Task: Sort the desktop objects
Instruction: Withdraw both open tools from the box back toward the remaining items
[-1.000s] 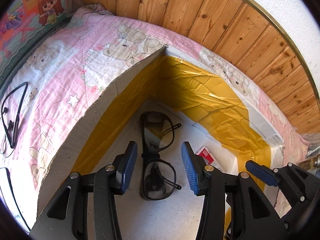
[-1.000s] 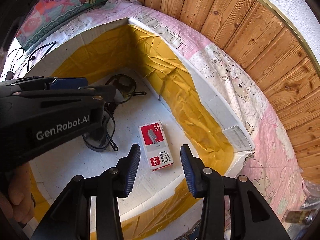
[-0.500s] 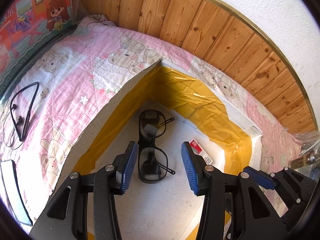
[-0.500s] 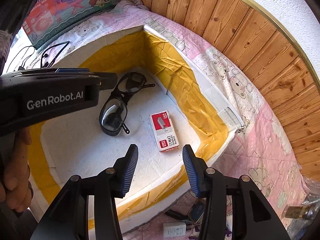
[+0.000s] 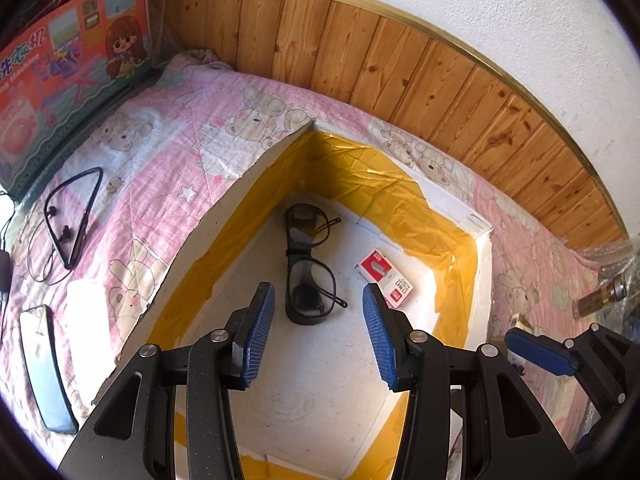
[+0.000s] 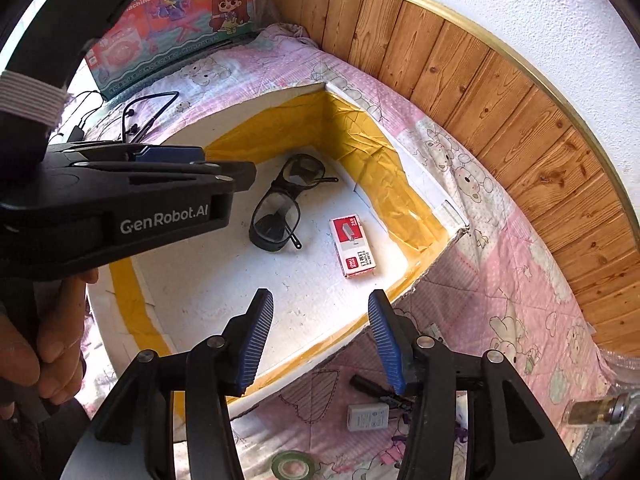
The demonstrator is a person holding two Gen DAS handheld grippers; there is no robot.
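Left wrist view: left gripper spread wide, holding nothing, above the white box w/ yellow tape inside. Glasses lie on the box floor, staple pack just beside them, not touching. Outside the box on the pink blanket: earphones and phone, both well apart from the box. Right wrist view: right gripper also spread, empty, over the box's near edge. Glasses and staple pack inside the box; a tape roll and small white item outside, near that edge. Toy carton stands beyond the box.
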